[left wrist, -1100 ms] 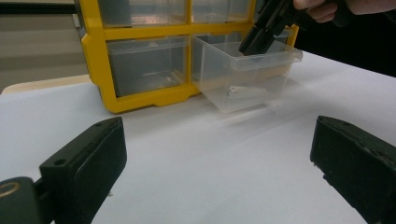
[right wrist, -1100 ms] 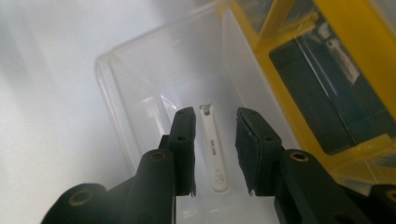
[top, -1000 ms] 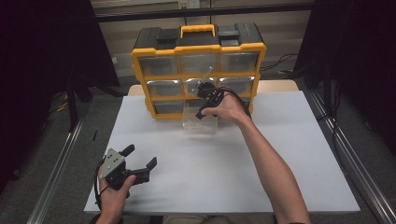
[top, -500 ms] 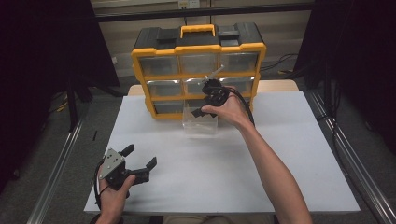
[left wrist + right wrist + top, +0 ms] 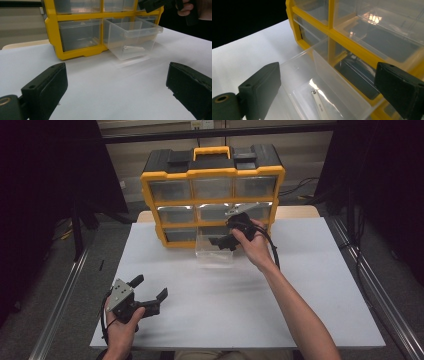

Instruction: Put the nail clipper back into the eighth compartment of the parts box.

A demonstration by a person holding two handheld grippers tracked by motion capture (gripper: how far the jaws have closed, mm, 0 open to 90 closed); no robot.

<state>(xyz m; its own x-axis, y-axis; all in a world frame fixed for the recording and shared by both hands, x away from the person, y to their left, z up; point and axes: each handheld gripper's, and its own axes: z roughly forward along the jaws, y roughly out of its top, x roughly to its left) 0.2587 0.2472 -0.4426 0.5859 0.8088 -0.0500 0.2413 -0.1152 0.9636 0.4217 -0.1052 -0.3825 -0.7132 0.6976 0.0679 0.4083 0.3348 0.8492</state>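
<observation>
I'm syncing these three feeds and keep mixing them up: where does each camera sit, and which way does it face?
High view: above the person's side, looking forward and down on the table; both forearms, left gripper, right gripper.
Left gripper view: low over the table, facing the organizer; its open jaws.
Right gripper view: above the pulled-out drawer, looking in; its open jaws.
Both gripper views share the drawer's small white part.

Organizer case (image 5: 212, 200): glossy yellow plastic frame, matt black plastic lid. Drawer (image 5: 317, 82): clear, smooth, glossy plastic, glinting at the edges. Strip (image 5: 320, 105) within: flat, bright, metallic-looking. Bench (image 5: 240, 295): matt white, smooth, paper-like cover. Right hand-held gripper (image 5: 329, 87) and left hand-held gripper (image 5: 117, 85): matt black plastic, faintly grained.
</observation>
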